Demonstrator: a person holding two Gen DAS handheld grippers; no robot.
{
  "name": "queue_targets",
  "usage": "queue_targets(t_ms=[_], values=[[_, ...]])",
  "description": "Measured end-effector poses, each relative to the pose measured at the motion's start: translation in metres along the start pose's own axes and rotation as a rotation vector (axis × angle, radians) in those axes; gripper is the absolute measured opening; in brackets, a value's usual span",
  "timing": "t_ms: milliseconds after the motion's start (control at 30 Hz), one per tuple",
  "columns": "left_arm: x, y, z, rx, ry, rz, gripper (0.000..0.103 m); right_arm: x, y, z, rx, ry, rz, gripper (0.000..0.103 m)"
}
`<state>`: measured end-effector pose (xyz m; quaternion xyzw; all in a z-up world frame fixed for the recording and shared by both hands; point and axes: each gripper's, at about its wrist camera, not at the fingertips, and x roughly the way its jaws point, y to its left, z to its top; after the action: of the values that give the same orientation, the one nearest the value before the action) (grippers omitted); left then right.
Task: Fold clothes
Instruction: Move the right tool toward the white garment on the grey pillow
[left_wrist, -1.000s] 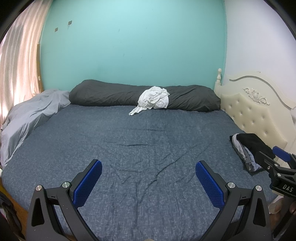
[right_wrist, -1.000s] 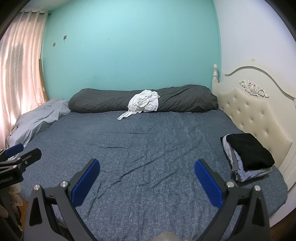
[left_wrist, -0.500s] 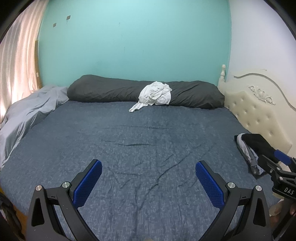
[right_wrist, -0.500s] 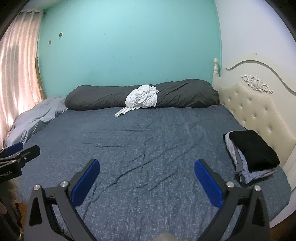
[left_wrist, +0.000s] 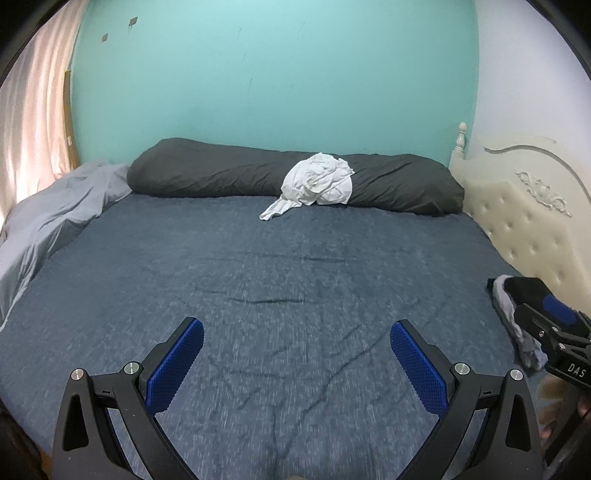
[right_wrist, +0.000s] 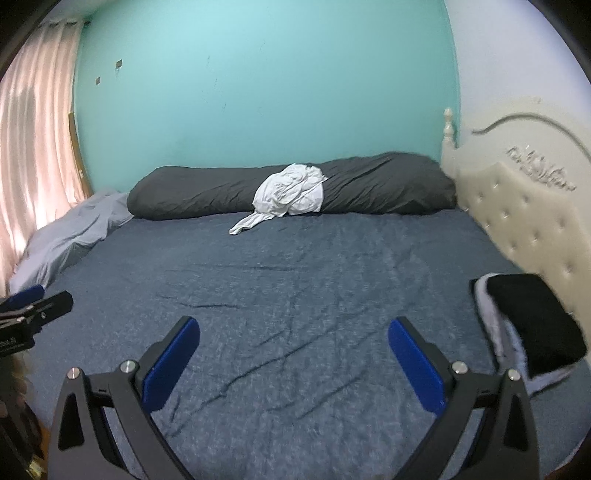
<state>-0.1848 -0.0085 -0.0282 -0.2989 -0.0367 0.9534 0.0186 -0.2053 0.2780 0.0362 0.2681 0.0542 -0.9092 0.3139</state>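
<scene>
Both hand-held grippers, left (left_wrist: 297, 334) and right (right_wrist: 293, 332), stay spread, now nearer the white garment (left_wrist: 316, 182)

Bed (left_wrist: 295, 280): bolster (left_wrist: 229, 173), folded stack (right_wrist: 532, 321)

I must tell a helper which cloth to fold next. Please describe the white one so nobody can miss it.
Find the long dark grey pillow along the green wall. The white cloth lies crumpled against its middle, one end trailing onto the blue sheet. It is the only white, unfolded thing there.
</scene>
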Motion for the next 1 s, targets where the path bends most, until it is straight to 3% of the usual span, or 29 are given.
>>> queue_targets(t_ms=[267, 533, 1000], values=[[0.099, 0.007, 0.035, -0.026, 0.001, -0.042, 0.103, 0.101, -0.02, 0.027, 0.012, 0.03, 0.049, 0.103], [0.197, 0.01, 0.066, -0.056, 0.041, -0.073, 0.103, 0.209, -0.038, 0.054, 0.024, 0.076, 0.028, 0.103], [0.268, 0.026, 0.126, -0.075, 0.11, -0.021, 0.103, 0.302, -0.049, 0.117, 0.037, 0.126, 0.02, 0.103]])
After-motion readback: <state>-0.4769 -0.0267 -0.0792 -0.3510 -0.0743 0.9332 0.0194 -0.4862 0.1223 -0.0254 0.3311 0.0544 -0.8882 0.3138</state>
